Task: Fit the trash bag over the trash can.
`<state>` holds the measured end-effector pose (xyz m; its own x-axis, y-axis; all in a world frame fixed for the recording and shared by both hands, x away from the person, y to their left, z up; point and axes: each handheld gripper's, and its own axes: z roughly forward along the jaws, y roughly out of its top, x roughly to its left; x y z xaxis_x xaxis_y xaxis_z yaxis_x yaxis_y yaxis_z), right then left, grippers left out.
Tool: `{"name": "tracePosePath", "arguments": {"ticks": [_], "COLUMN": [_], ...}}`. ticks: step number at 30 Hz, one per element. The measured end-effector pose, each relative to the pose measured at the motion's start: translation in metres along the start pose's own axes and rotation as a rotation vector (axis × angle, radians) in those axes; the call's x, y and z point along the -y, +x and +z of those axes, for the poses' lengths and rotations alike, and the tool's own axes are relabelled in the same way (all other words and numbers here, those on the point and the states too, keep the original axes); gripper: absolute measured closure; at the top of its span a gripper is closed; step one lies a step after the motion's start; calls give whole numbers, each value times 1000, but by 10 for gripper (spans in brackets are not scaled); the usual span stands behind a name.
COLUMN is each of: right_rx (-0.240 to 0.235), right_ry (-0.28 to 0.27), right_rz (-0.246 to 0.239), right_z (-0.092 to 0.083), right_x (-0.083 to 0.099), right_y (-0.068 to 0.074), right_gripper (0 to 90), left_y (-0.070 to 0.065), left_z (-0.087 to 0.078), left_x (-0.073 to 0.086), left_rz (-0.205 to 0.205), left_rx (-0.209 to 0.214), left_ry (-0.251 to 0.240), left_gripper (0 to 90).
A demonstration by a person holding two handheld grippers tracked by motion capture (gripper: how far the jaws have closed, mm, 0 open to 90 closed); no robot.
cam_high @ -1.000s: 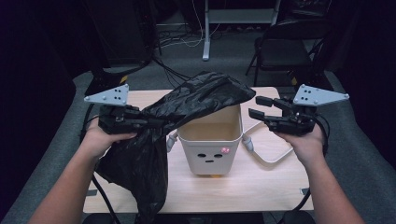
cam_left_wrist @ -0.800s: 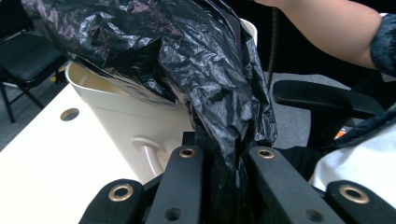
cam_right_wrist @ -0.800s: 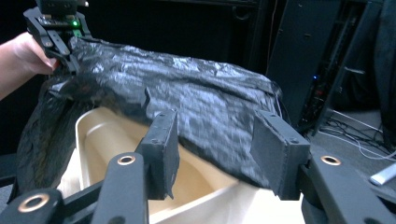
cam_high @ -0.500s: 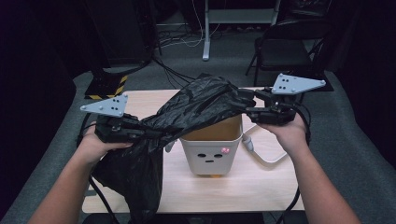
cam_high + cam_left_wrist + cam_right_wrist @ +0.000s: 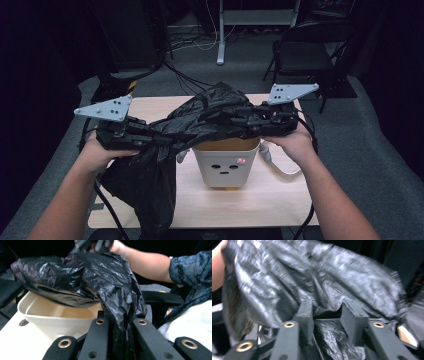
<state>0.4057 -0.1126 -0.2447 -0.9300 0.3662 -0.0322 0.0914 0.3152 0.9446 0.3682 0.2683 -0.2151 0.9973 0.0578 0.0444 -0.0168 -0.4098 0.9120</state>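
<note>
Pale wooden tabletop [image 5: 280,200] carries a cream bin with a face [image 5: 226,167], and a black bag [image 5: 210,117] is stretched just above its rim. Left gripper [image 5: 150,137] is clamped on the bag's near edge. Right gripper [image 5: 245,120], beyond the rim a second ago, has come in over it, its jaws just narrowing around a fold with film between them, not yet pinched; lining awaits that grip.
</note>
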Motion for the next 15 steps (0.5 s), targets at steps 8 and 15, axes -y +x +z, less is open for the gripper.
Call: {"name": "tracePosePath", "arguments": {"ticks": [8, 15], "right_rx": [-83, -129], "right_ry": [66, 92], "right_rz": [-15, -36], "right_z": [14, 17], "right_x": [6, 7], "right_y": [7, 12], "right_gripper": [762, 825], "left_y": [9, 21], "left_z": [9, 21], "left_x": [-16, -27], "left_rz": [-5, -14], "left_rx": [-25, -68], "left_ry": [-44, -57], "left_gripper": [870, 869]}}
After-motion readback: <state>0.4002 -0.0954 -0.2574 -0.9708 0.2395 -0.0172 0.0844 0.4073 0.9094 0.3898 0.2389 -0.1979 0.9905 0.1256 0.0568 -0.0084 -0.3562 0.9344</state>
